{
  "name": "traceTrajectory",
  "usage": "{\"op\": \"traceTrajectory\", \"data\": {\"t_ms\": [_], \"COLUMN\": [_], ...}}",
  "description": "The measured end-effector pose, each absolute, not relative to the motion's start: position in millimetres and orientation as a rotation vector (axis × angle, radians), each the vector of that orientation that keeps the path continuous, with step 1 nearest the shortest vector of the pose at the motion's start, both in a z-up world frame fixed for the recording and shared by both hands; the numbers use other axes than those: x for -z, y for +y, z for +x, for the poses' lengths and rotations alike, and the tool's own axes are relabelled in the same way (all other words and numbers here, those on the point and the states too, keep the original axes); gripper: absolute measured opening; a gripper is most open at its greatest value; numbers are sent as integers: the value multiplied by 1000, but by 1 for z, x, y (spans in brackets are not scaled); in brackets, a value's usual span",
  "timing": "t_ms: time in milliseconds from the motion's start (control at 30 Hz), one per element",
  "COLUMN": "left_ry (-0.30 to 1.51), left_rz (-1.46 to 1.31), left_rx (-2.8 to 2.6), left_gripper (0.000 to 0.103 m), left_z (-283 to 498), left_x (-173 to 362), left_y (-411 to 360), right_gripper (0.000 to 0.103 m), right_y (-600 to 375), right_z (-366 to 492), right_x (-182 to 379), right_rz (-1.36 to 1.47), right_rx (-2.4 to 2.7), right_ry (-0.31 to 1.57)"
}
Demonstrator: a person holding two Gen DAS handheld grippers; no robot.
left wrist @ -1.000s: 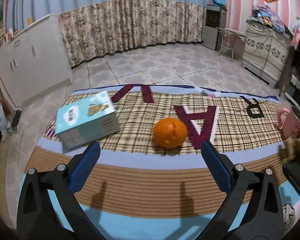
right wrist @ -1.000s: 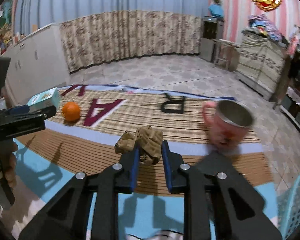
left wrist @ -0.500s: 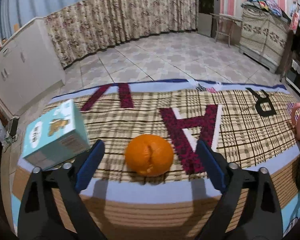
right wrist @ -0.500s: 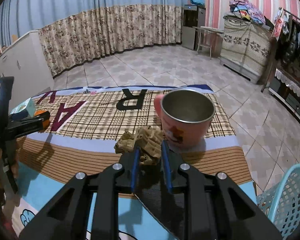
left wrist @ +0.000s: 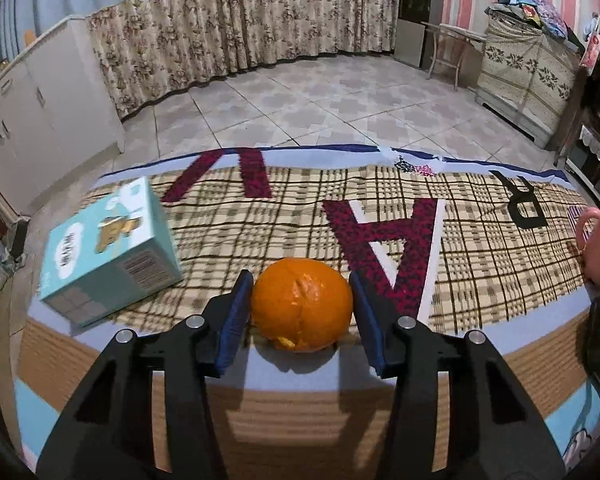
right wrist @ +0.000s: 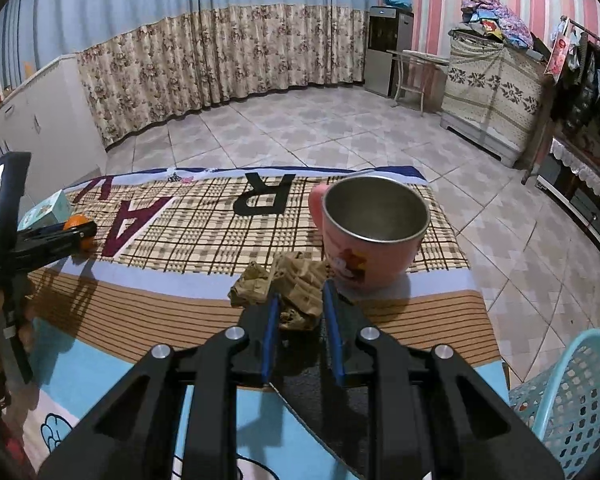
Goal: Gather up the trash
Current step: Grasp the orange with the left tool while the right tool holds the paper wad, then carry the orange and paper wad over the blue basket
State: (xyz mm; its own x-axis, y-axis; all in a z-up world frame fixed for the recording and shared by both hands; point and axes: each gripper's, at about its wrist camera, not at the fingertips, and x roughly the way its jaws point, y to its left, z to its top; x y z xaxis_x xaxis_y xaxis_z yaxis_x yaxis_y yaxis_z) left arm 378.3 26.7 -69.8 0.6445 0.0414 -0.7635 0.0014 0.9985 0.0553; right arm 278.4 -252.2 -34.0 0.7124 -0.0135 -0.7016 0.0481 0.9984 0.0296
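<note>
An orange with a split in its skin lies on the patterned cloth. My left gripper has its jaws closing around it, and the blue pads touch the fruit on both sides. The right wrist view shows that gripper at the far left, with the orange at its tip. My right gripper is shut on a crumpled wad of brown paper, held just above the cloth in front of a pink cup.
A teal carton lies left of the orange. The pink cup stands near the cloth's right edge. A teal plastic basket sits on the floor at the lower right. A dark flat object lies under my right gripper.
My left gripper moved forward to the orange and its jaws narrowed from wide apart to flanking the fruit. My right gripper swung right toward the pink cup, still holding the paper.
</note>
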Motion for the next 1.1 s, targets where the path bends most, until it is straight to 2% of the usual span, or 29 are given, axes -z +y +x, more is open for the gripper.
{"op": "traceTrajectory", "data": {"t_ms": [500, 1100], "left_ry": [758, 666], "left_rz": [86, 153], "left_rx": [42, 242], "left_gripper": [48, 48], "left_z": [282, 192], "left_x": [13, -20], "left_y": [-10, -147], "right_gripper": [22, 22], "right_y": [-279, -373], "right_z": [248, 142], "right_x": [12, -10], "right_rz": [95, 137], "right_rx": [53, 198], "right_ry": [715, 696]}}
